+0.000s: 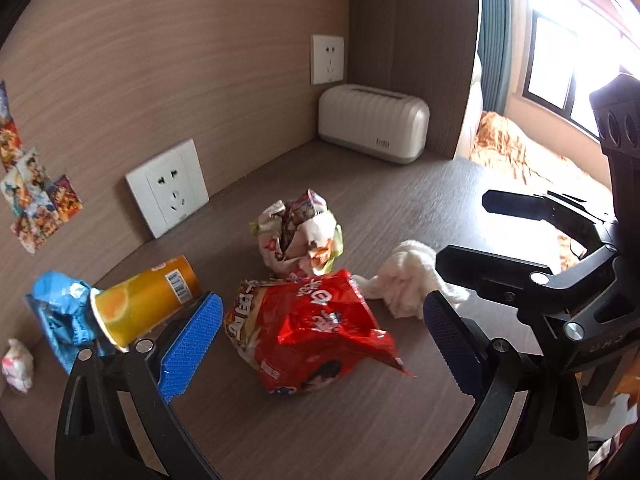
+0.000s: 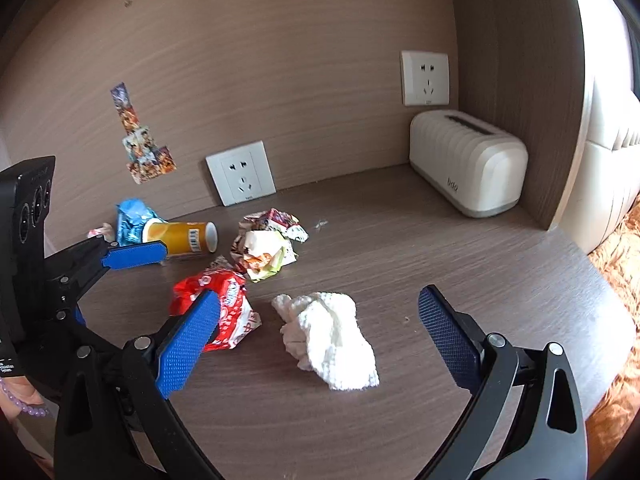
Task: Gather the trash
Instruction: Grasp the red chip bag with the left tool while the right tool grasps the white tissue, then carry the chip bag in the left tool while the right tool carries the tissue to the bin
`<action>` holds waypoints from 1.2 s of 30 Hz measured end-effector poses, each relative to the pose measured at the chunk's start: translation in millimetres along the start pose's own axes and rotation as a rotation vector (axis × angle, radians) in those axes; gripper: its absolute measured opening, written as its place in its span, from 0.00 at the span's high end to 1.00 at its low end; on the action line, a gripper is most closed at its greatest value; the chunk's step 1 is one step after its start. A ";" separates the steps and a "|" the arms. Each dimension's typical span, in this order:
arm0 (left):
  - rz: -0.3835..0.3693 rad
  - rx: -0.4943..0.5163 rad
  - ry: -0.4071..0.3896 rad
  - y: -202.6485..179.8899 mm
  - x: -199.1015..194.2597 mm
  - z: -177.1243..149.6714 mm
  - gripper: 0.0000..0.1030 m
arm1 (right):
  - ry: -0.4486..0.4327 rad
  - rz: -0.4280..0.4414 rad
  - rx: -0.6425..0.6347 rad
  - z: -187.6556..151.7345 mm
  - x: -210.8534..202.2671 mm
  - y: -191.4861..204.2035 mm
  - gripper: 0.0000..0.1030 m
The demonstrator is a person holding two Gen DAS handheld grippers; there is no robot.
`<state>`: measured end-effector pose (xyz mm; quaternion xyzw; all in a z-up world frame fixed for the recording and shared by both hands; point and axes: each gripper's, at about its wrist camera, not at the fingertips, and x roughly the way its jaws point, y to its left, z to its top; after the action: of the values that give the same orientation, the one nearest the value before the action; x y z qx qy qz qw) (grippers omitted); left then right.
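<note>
The cream tissue box (image 2: 468, 164) in the desk's far right corner carries small grey letters low on its front that look like "bdo". The orange can (image 1: 150, 300), lying on its side near the left edge of the desk, shows a white barcode label, its digits too small to read. The red snack bag (image 1: 312, 328) bears large white characters, too crumpled and blurred to make out
</note>
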<state>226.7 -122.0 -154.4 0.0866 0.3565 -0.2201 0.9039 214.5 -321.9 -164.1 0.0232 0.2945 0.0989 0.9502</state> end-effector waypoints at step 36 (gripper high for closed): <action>-0.186 0.214 -0.046 -78.0 -60.6 10.8 0.46 | 0.021 -0.172 0.112 -22.5 -89.6 -17.5 0.68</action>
<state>158.1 -174.3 -105.1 0.1441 0.3164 -0.3416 0.8732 132.6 -357.4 -134.7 0.0497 0.3106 0.0008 0.9493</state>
